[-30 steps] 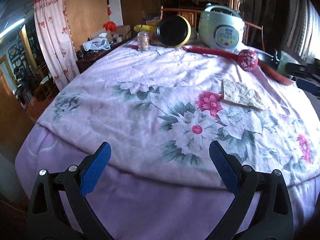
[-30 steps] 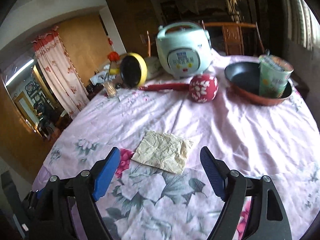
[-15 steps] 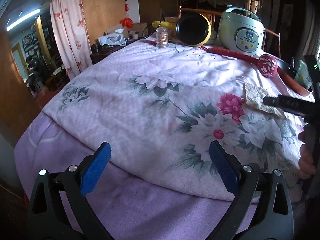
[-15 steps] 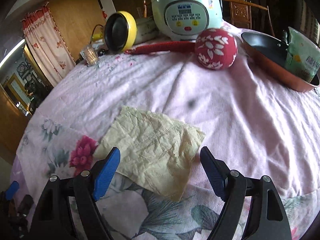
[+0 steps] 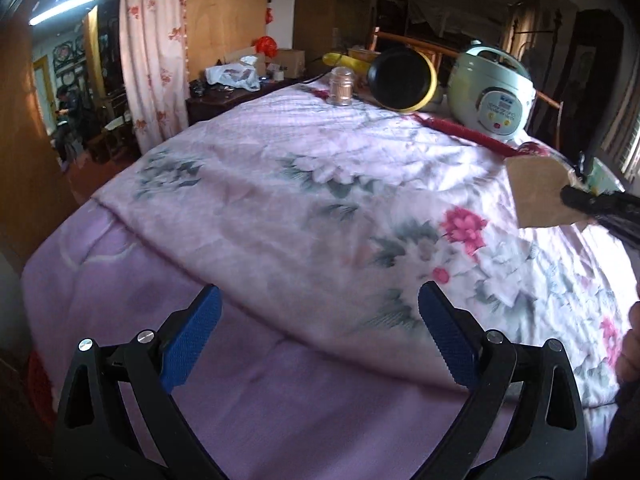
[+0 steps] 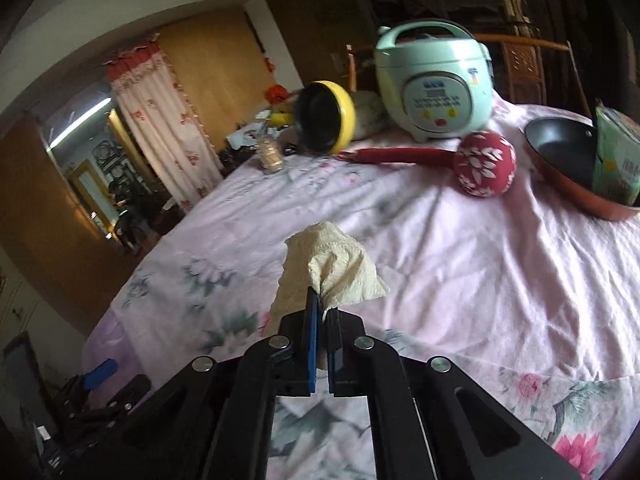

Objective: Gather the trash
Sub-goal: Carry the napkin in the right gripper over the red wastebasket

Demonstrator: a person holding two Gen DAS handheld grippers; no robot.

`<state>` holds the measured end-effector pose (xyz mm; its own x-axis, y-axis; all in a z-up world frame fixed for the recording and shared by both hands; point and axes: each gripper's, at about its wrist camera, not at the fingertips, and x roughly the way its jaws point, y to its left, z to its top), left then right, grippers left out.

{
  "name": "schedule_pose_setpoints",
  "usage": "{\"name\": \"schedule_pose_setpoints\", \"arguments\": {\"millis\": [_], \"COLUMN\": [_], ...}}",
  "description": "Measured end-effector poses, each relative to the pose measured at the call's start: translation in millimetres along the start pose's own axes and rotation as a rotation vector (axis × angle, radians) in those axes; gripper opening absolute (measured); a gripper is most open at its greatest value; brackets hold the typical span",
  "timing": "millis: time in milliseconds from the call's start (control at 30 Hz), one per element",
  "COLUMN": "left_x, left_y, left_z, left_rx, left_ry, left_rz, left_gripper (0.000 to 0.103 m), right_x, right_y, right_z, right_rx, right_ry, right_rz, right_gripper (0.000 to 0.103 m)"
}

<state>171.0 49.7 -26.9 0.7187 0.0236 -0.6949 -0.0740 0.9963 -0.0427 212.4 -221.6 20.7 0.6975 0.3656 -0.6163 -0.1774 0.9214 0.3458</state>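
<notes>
A crumpled yellowish paper napkin (image 6: 328, 268) hangs pinched between the blue pads of my right gripper (image 6: 320, 304), which is shut on it and holds it lifted above the flowered pink cloth (image 6: 460, 280). In the left wrist view the same napkin (image 5: 536, 192) shows at the right edge, raised off the cloth in the dark tip of the right gripper (image 5: 576, 196). My left gripper (image 5: 320, 320) stands open over the near edge of the table with nothing between its fingers.
At the back stand a pale green rice cooker (image 6: 436, 80), a yellow-rimmed black pan (image 6: 324, 120), a red patterned ball on a red handle (image 6: 486, 164) and a small jar (image 6: 270, 156). A dark frying pan (image 6: 568, 160) holding a green packet (image 6: 618, 160) sits at the right.
My right gripper closed on the napkin and lifted it off the cloth, bunching it up. The left gripper drifted sideways and stayed open.
</notes>
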Motion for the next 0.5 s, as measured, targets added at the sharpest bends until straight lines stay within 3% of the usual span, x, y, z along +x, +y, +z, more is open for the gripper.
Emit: {"name": "schedule_pose_setpoints", "arguments": {"millis": [233, 500], "left_x": [-36.4, -80.3], "left_y": [45.8, 141.0], "left_z": [-19.1, -48.3], "left_rx": [-0.045, -0.194], "left_ry": [-0.03, -0.058], "left_rz": [0.095, 0.223], "left_gripper": [0.095, 0.095], "right_x": [-6.7, -22.8], "right_y": [49.5, 127.9], "right_z": [-16.9, -50.4], "right_rx": [-0.111, -0.24], "right_ry": [0.032, 0.056], "right_rz": [0.079, 0.199], "right_gripper": [0.005, 0.005]}}
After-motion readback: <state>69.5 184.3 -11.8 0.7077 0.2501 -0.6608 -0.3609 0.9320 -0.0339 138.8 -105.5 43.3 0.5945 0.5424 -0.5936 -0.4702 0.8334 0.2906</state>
